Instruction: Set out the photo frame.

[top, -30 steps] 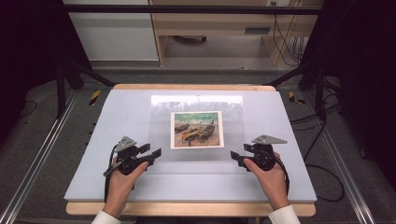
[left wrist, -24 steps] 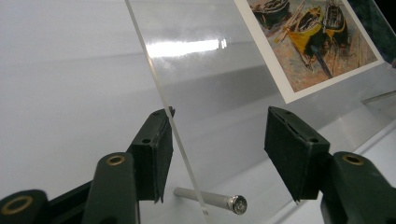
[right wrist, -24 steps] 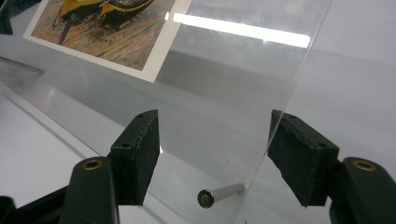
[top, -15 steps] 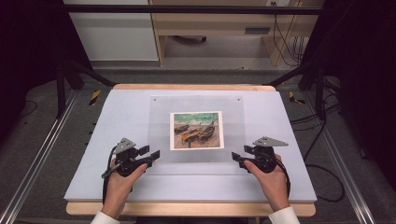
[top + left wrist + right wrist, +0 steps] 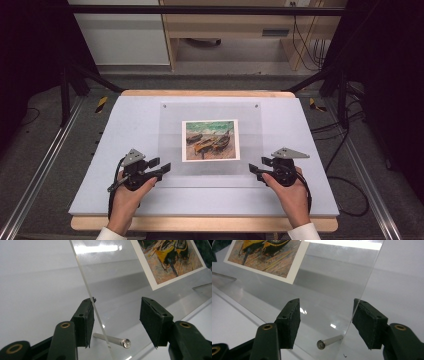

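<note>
Jaws closing, both part-open astride acrylic sheet (image 5: 210,145)

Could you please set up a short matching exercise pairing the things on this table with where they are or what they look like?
Things:
1. painting print
2. clear acrylic sheet
3. left gripper
4. right gripper

Descriptions:
A. see-through panel with small holes in its far corners
B. jaws astride the sheet's near right corner, above a metal pin
C. boats on a beach, white border, at the sheet's middle
D. jaws astride the sheet's near left corner, one pad at its edge

Pairs: 1-C, 2-A, 3-D, 4-B
</note>
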A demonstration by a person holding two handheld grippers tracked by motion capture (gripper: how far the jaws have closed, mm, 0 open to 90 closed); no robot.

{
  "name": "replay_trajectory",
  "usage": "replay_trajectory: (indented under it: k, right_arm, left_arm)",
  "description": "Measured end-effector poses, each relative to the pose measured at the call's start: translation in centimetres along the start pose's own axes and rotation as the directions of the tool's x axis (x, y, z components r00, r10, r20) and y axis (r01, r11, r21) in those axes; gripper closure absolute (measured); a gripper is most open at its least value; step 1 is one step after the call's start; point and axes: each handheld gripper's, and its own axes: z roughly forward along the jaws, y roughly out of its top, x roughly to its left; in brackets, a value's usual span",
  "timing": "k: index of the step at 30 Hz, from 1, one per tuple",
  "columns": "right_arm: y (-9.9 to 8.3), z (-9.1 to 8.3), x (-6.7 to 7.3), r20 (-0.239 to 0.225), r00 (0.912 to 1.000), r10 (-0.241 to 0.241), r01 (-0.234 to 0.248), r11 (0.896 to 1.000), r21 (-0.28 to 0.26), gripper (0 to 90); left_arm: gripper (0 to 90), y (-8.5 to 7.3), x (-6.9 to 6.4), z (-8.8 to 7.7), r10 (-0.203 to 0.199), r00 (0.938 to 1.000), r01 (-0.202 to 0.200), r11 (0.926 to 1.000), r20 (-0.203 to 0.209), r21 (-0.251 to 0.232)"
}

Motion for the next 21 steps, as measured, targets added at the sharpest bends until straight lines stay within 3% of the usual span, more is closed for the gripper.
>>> replay_trajectory:
  k: [21]
  right_arm:
    - [-0.47, -0.64, 0.39, 0.014, 0.9998, -0.011, 0.011, 1.0, 0.007, 45.1]
  left_arm:
    - [48.8, -0.16, -0.15, -0.53, 0.032, 0.9995, -0.032, 0.9993, 0.001, 0.019]
